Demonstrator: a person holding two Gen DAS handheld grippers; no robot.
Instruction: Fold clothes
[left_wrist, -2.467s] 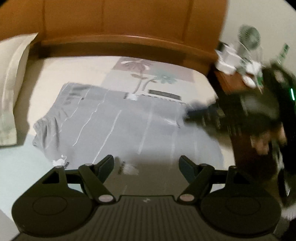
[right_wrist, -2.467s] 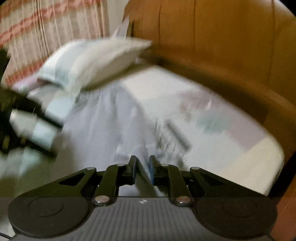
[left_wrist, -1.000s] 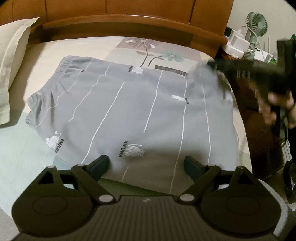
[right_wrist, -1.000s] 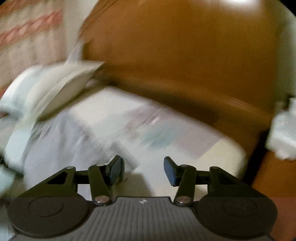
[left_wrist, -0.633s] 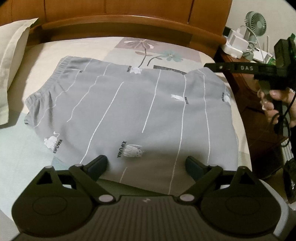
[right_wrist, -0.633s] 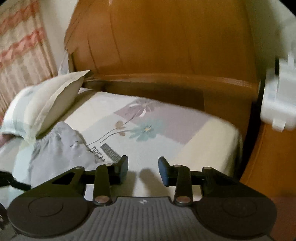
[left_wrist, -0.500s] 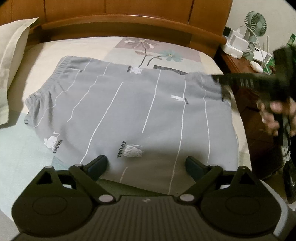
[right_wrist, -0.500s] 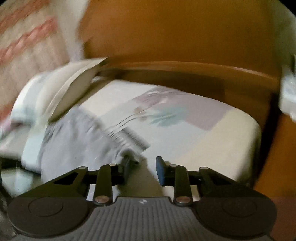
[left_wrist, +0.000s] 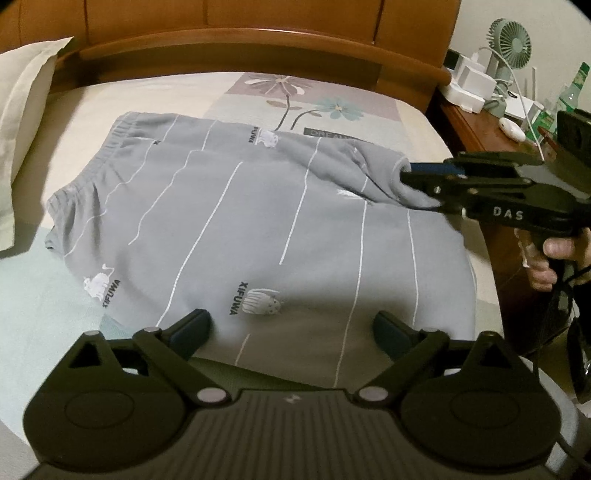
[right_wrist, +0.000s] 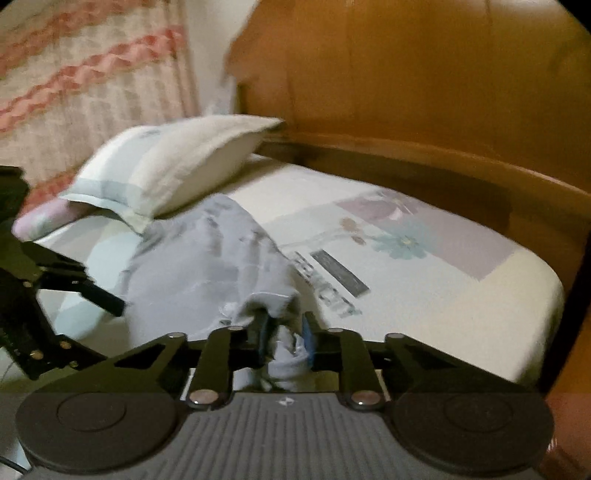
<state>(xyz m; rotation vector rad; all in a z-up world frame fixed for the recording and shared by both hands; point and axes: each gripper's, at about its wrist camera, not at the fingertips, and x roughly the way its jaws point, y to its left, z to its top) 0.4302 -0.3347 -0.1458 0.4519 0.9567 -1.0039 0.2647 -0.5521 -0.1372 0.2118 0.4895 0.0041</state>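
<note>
Grey shorts (left_wrist: 258, 221) with thin white stripes and small prints lie spread on the bed. My left gripper (left_wrist: 291, 325) is open and empty, its fingers over the near hem of the shorts. My right gripper (right_wrist: 284, 336) is shut on the far right corner of the shorts (right_wrist: 221, 266) and lifts that corner a little off the bed. It shows in the left wrist view (left_wrist: 410, 173) at the right, pinching the raised cloth. The left gripper shows in the right wrist view (right_wrist: 55, 295) at the left edge.
The bed sheet (left_wrist: 325, 107) has a flower print, with a wooden headboard (left_wrist: 236, 40) behind. A pillow (left_wrist: 22, 96) lies at the left. A bedside table (left_wrist: 491, 122) with a small fan (left_wrist: 509, 40), chargers and a bottle stands at the right.
My right gripper has come down onto the shorts' far right corner, shut on it and raised it. The left gripper has stayed open over the near hem.
</note>
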